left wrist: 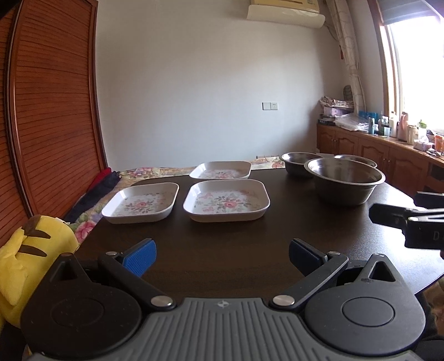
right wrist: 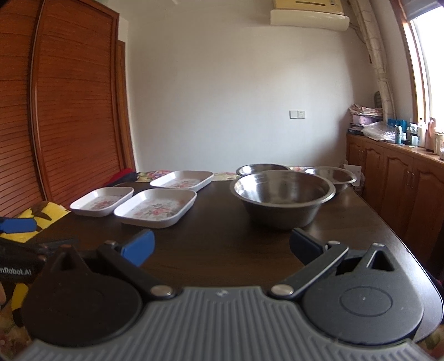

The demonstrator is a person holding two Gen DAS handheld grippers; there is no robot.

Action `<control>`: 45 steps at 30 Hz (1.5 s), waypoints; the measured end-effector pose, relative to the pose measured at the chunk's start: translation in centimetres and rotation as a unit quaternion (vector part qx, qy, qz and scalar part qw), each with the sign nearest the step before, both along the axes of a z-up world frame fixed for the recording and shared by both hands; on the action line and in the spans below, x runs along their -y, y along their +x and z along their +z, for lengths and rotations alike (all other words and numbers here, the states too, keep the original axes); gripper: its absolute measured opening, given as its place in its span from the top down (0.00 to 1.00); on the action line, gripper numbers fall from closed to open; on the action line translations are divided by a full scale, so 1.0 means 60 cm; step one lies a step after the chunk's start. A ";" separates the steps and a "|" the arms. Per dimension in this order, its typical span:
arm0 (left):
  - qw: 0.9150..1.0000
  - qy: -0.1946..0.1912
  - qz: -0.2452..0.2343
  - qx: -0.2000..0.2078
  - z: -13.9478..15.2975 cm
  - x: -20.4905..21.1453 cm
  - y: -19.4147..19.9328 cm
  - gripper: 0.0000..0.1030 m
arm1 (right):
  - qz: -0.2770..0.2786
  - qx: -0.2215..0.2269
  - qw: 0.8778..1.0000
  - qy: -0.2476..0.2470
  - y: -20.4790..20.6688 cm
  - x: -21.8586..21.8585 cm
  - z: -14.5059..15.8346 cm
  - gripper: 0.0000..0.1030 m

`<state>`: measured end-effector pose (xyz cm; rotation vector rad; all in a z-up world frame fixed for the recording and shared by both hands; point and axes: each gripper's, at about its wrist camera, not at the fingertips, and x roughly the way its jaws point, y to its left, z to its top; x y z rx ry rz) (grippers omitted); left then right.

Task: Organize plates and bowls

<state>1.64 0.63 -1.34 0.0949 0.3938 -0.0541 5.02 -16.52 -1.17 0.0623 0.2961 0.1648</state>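
A dark brown wooden table (left wrist: pixel 222 250) fills the lower middle of both views, set in a room with a plain white wall, a slatted reddish wooden door (left wrist: pixel 52 116) along the left edge, a wall air conditioner (left wrist: pixel 285 14) at the top, and a bright window (left wrist: pixel 416 64) at the upper right above a low wooden cabinet (left wrist: pixel 374 150) crowded with bottles and folded cloth. On the table are three square white plates with pink flower prints, all lying flat and empty, apart from one another: one at left centre (left wrist: pixel 141 204), one just right of it (left wrist: pixel 226 200), and one farther back (left wrist: pixel 221 170). To the right stand three metal bowls — a large one nearest (left wrist: pixel 344 180), and two smaller ones behind it, at its left (left wrist: pixel 298 161) and at its right (left wrist: pixel 356 160); all upright and empty. A yellow plush toy (left wrist: pixel 25 258) sits at the lower left, beside the table edge, on flowered bedding. The left gripper (left wrist: pixel 222 257) hovers over the near table edge, its blue-padded fingers spread wide, holding nothing. The right gripper (right wrist: pixel 222 250) — likewise spread and empty — points toward the large bowl, well short of it.
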 end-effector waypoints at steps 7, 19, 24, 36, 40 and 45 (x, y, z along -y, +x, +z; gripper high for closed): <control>1.000 -0.010 0.005 -0.001 0.006 -0.019 0.011 0.00 | 0.027 0.010 1.000 -0.010 0.012 -0.012 0.023 0.00; 0.999 -0.039 -0.012 -0.003 0.044 -0.056 0.046 0.04 | 0.069 0.005 0.997 -0.023 0.045 -0.044 0.053 0.00; 0.999 -0.046 -0.029 0.003 0.073 -0.061 0.072 0.11 | 0.087 -0.007 0.996 -0.036 0.074 -0.052 0.059 0.01; 0.999 0.002 -0.042 -0.012 0.096 -0.079 0.160 0.32 | 0.130 -0.060 0.989 -0.020 0.155 -0.082 0.053 0.38; 0.998 0.014 -0.047 -0.031 0.087 -0.084 0.198 0.37 | 0.137 -0.083 0.987 -0.016 0.187 -0.094 0.047 0.46; 0.997 0.016 -0.045 -0.054 0.070 -0.095 0.242 0.40 | 0.141 -0.103 0.984 -0.020 0.227 -0.107 0.040 0.52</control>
